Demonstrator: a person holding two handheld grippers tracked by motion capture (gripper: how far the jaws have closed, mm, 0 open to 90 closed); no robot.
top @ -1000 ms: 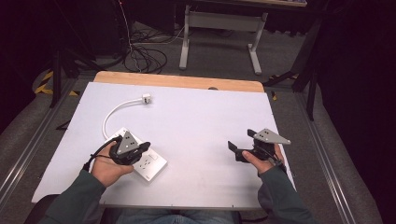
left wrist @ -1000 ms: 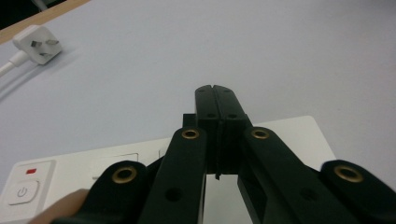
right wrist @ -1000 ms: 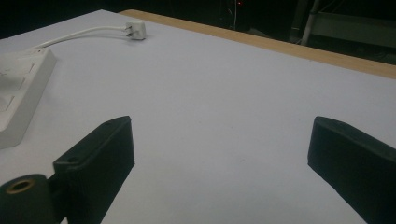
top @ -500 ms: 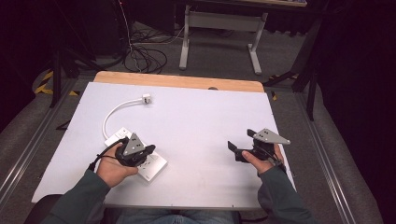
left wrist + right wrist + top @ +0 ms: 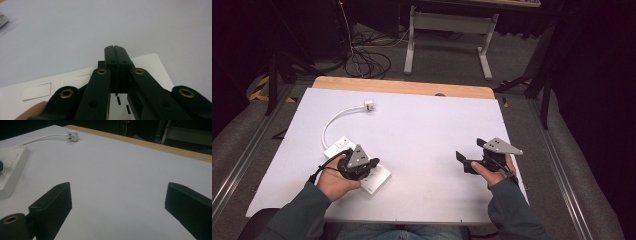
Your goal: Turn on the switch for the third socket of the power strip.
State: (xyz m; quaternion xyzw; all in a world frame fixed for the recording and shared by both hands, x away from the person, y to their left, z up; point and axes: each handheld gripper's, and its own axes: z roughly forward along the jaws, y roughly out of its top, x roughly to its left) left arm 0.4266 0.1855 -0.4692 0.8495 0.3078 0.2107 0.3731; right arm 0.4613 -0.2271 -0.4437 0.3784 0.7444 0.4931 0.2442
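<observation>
left tool [image 5: 371,164] shifted right over power strip [image 5: 379,177], jaws together; right tool [image 5: 468,161] apart.

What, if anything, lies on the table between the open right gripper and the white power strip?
Nothing visible. Bare table runs from the right gripper to the power strip, where the left gripper rests shut.
</observation>
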